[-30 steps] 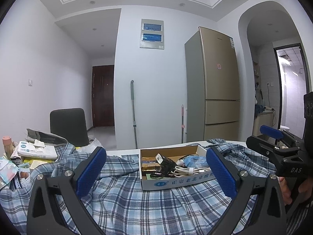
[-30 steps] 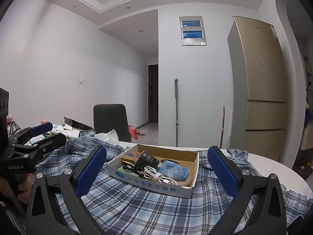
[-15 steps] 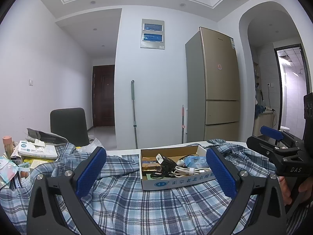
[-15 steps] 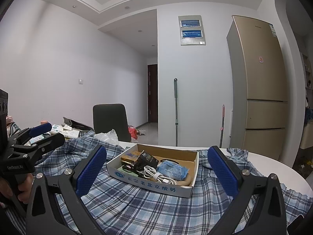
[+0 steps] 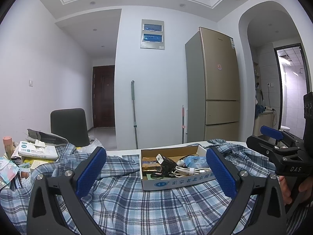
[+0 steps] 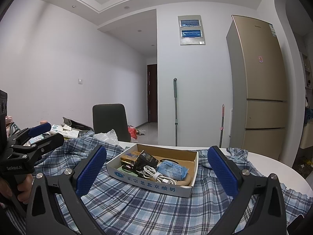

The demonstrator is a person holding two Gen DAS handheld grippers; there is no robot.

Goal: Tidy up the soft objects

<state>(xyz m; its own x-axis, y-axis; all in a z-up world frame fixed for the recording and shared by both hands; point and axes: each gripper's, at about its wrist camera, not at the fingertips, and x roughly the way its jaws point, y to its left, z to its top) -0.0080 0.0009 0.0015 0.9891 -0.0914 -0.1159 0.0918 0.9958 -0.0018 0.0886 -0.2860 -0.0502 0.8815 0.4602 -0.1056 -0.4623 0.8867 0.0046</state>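
White surface [image 5: 125, 152], plaid shirt [image 5: 127, 195] spread out, nothing folded yet.
Left wrist view: your left claw [image 5: 155, 169] hangs released above the shirt, cardboard box [image 5: 176, 182] resting on it. Right wrist view: your right claw [image 6: 156, 171] is released too; shirt [image 6: 156, 211] unfolded, box [image 6: 152, 182] to clear first.

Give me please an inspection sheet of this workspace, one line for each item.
Surface: white table, mostly covered by cloth.
Job's things: plaid shirt spread out, crumpled.
Clutter: cardboard box on the shirt, holding a blue packet and small items; tissue box at left.
Grippers: left gripper open, empty; right gripper open, empty.
Cables: white cable coiled in the box.
Surroundings: fridge, chair, mop.
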